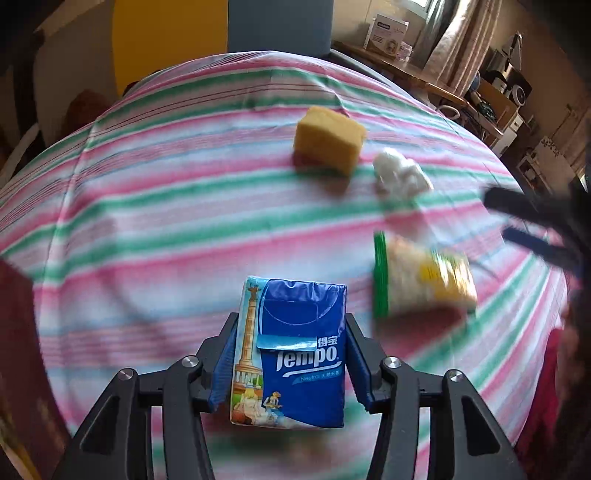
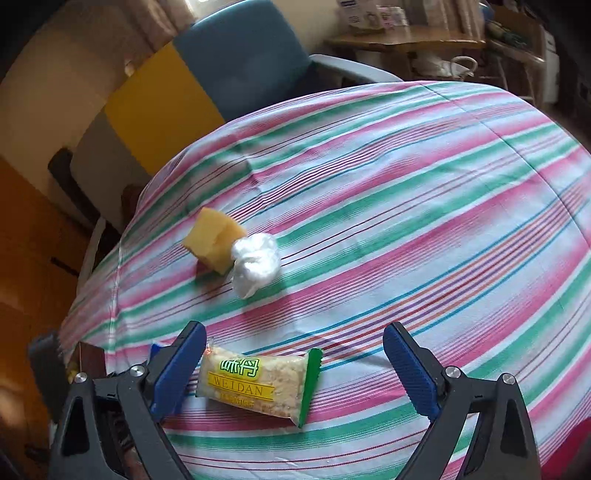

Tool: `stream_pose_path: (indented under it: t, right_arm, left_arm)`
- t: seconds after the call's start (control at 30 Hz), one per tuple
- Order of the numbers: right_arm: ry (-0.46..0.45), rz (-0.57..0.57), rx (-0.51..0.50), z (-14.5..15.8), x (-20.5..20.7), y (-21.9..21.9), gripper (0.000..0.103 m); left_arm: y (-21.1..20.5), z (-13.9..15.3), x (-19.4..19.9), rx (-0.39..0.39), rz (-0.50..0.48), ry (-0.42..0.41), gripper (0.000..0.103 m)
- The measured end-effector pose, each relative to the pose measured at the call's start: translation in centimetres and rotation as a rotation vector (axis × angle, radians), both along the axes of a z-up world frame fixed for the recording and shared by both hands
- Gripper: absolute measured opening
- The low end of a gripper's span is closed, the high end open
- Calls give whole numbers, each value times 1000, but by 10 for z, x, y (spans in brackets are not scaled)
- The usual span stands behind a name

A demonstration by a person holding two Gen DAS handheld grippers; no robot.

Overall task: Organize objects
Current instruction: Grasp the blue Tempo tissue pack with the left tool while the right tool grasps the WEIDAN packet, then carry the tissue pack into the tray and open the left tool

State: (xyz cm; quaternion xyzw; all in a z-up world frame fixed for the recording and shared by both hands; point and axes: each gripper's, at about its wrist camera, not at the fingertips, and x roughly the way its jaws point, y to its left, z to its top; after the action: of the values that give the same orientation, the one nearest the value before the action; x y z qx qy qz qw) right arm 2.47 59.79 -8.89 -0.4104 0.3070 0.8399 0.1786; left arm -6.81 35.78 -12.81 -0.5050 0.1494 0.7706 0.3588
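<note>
My left gripper (image 1: pixel 290 332) is shut on a blue Tempo tissue pack (image 1: pixel 291 354) and holds it above the striped tablecloth (image 1: pixel 166 206). A yellow sponge (image 1: pixel 328 138), a crumpled white plastic bag (image 1: pixel 400 173) and a Weidan snack packet (image 1: pixel 421 273) lie on the cloth ahead and to the right. My right gripper (image 2: pixel 295 354) is open, its jaws either side of the snack packet (image 2: pixel 258 384), which lies nearer the left finger. The sponge (image 2: pixel 214 240) and white bag (image 2: pixel 256 262) lie beyond it. The right gripper's fingers (image 1: pixel 532 229) show at the left view's right edge.
A dark red-brown box (image 1: pixel 22 362) stands at the left table edge; it also shows in the right wrist view (image 2: pixel 90 358). A blue chair (image 2: pixel 251 51) and yellow panel (image 2: pixel 159 99) stand behind the table. A wooden desk with boxes (image 1: pixel 391 33) is at the back right.
</note>
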Motion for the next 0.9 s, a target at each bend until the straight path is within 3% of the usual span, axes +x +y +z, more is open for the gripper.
stream_pose_path:
  t: [0.27,0.63,0.7,0.77,0.9]
  right_arm:
    - [17,179,77,-7,-25,-32,97]
    - [-166,437,125,-47,-49,-70,96]
    - [-193,479,182,-47,-47,-80,83]
    - [-215,463,267,-48,-45,-83,42]
    - [-198,438,217,-50,-42,-73,38]
  left_arm:
    - [-36,2,40,-2,-20,20,53]
    - [-52,0,56,8,-22,48,53]
    - [-52,0,58,11,-21,56,53]
    - [-54,0,60,12,-22,67,53]
    - [-55,1,62,16,-17,70,53]
